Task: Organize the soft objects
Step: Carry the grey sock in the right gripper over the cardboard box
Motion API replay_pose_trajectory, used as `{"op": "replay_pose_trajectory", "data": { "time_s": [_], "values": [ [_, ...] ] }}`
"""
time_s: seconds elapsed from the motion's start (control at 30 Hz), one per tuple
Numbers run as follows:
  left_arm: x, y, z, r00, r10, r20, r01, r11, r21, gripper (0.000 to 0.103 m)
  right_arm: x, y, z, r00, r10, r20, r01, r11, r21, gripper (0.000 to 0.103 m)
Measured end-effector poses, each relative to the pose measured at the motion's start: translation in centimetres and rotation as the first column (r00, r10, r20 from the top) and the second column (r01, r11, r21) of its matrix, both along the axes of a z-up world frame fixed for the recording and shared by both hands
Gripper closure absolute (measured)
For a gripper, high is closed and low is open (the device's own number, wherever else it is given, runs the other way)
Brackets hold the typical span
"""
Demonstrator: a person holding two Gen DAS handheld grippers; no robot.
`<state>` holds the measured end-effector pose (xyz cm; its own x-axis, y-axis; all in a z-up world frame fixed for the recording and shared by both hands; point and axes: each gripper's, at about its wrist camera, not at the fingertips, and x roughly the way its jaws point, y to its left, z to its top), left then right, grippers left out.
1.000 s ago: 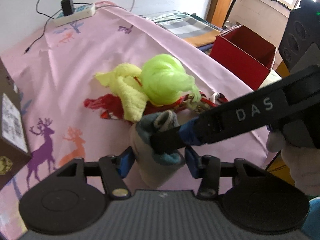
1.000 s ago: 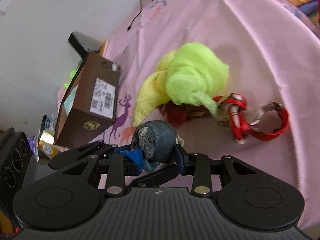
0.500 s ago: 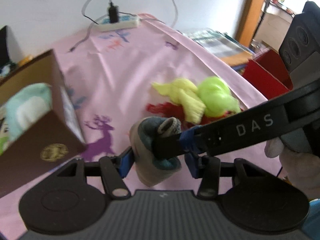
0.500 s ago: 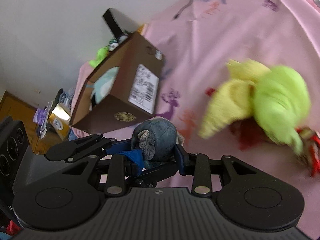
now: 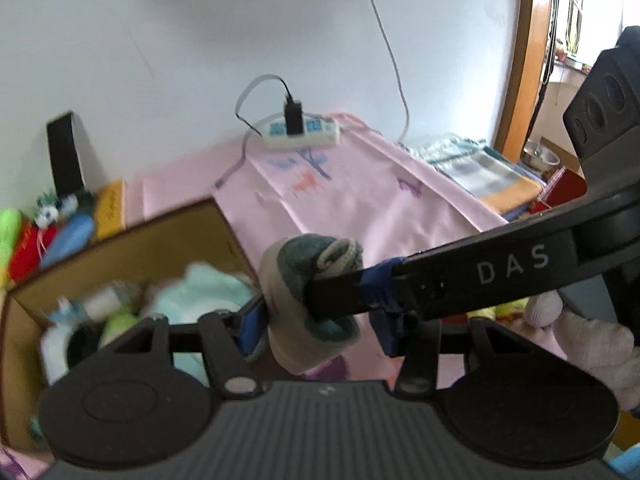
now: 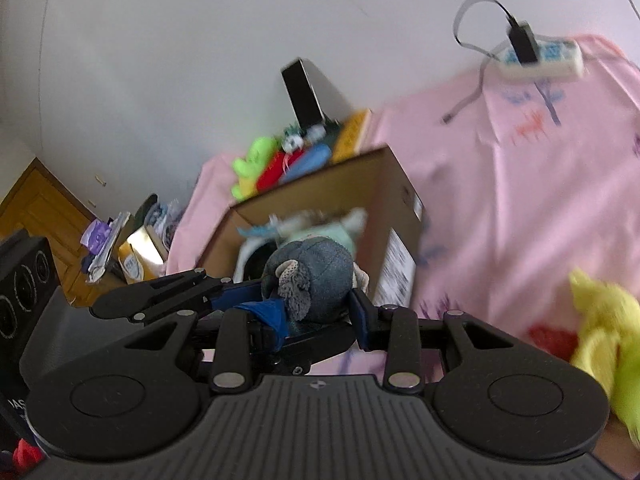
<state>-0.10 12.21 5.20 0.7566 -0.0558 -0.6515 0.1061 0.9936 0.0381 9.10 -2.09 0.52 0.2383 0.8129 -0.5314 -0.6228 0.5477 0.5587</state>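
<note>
A big pink cloth [image 5: 360, 200] with little deer and tree prints covers the table, and a white wall stands behind it. On the cloth sits a brown cardboard box [image 6: 384, 208] with its top open, and soft toys lie inside, one of them a pale green one [image 5: 204, 288]. More soft things, green, red and blue, are piled past the box by the wall [image 6: 276, 164]. A yellow and green bundle of cloth [image 6: 604, 332] lies on the pink cloth at the right side of the right wrist view. A white power strip [image 5: 302, 134] with a black plug sits at the far end by the wall. Both claws are closed on the same rolled blue-grey sock [image 5: 308, 304]. The left claw [image 5: 316, 320] squeezes it from the sides. The right claw [image 6: 316, 312] pinches it too, and one of its fingers [image 5: 336, 292] comes in from the right in the left wrist view. The sock is up in the air, near the box's open top.
</note>
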Motion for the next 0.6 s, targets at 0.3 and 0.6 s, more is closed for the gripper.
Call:
{"op": "replay_pose_trajectory", "data": {
  "time_s": [0.3,0.6],
  "values": [
    [3.0,6.0,1.4,0.998,0.007,0.061,-0.008,1.0,0.024,0.052,2.2,5.9,1.4,0.996,-0.07,0.054,0.068,0.997,0.043,0.085],
    [6.6,10.0,-0.5,0.998,0.013,0.057,-0.016,0.999,0.051,0.052,4.3,9.8,0.0,0.986,-0.143,0.081,0.144,0.99,-0.003,0.085]
  ]
}}
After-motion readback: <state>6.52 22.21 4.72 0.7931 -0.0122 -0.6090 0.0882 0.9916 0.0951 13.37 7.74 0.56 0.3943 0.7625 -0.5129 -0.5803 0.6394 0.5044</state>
